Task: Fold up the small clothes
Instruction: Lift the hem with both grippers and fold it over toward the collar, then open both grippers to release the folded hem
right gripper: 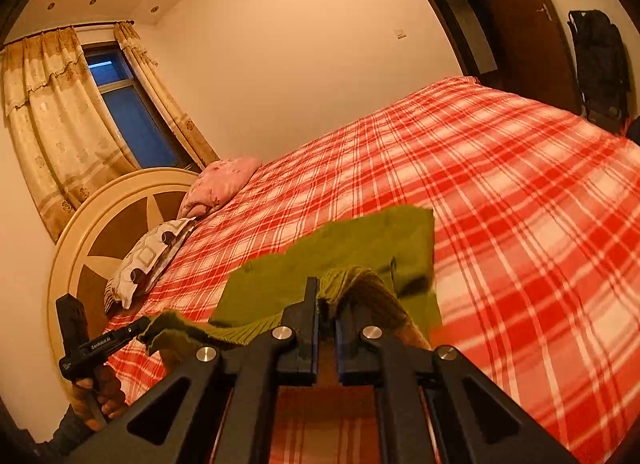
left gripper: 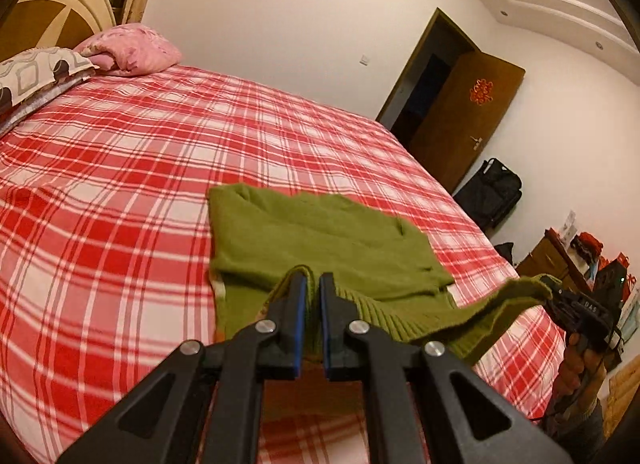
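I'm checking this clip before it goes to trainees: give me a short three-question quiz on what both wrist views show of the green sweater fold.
1. True or false: both the left gripper and the right gripper are shut on the ribbed hem of the green sweater.
2. What does the far part of the sweater rest on? A) the wooden floor B) the red plaid bedspread C) the pink pillow
3. Fill in: the gripped hem is ____ off the bed, not lying flat.

Key: 1 true; 2 B; 3 lifted.
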`<state>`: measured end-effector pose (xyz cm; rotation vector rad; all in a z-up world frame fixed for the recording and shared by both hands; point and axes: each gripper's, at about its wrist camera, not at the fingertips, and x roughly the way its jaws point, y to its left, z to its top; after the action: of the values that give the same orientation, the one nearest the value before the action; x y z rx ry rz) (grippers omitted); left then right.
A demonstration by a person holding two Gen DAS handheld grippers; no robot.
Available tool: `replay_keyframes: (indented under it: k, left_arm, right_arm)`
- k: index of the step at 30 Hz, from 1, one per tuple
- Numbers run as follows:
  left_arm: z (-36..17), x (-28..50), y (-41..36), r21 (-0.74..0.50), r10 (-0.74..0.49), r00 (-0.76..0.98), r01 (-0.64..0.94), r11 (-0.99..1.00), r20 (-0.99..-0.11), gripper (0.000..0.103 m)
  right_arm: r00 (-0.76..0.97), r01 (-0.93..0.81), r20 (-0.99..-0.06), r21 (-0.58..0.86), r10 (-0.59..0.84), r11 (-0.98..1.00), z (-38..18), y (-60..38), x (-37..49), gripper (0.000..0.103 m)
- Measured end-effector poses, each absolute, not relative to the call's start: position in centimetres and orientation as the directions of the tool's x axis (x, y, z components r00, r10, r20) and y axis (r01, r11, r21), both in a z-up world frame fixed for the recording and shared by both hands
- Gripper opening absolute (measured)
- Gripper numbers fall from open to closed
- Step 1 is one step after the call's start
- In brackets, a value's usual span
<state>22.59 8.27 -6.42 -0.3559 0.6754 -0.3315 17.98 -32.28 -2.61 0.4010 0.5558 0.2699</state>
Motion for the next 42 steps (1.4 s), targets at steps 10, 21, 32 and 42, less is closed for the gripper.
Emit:
replay_keyframes:
  k: [10, 21, 32, 42]
  left_arm:
    - [-7.6, 29.1, 9.1, -0.448, -0.391, 0.72, 0.125, 0.885, -0.573, 0.007]
    - [-9.5, 36.1, 9.8, -0.461, -0.372, 0.703, 0.07, 0.885, -0.606, 0.007]
    - [-12.8, 42.0, 10.5, -0.448, -0.321, 0.672, -0.017, 0.894, -0.667, 0.007]
    - [-13.6, 42.7, 10.3, -0.385, -0.248, 0.682, -0.054, 0.921, -0.688, 0.009]
  right_arm:
    - [0.816, -0.129, -0.486, 0.376, 0.314, 0.918, -1.8, -31.0, 26.4, 0.005]
    - [0.793, -0.104, -0.547, 0.316, 0.27, 0.943, -3.1, -30.2, 36.1, 0.005]
    - [0.715, -0.057, -0.664, 0.255, 0.218, 0.965, -8.3, -29.5, 46.4, 0.005]
    - [0.654, 0.005, -0.737, 0.233, 0.173, 0.973, -13.0, -30.4, 50.3, 0.07]
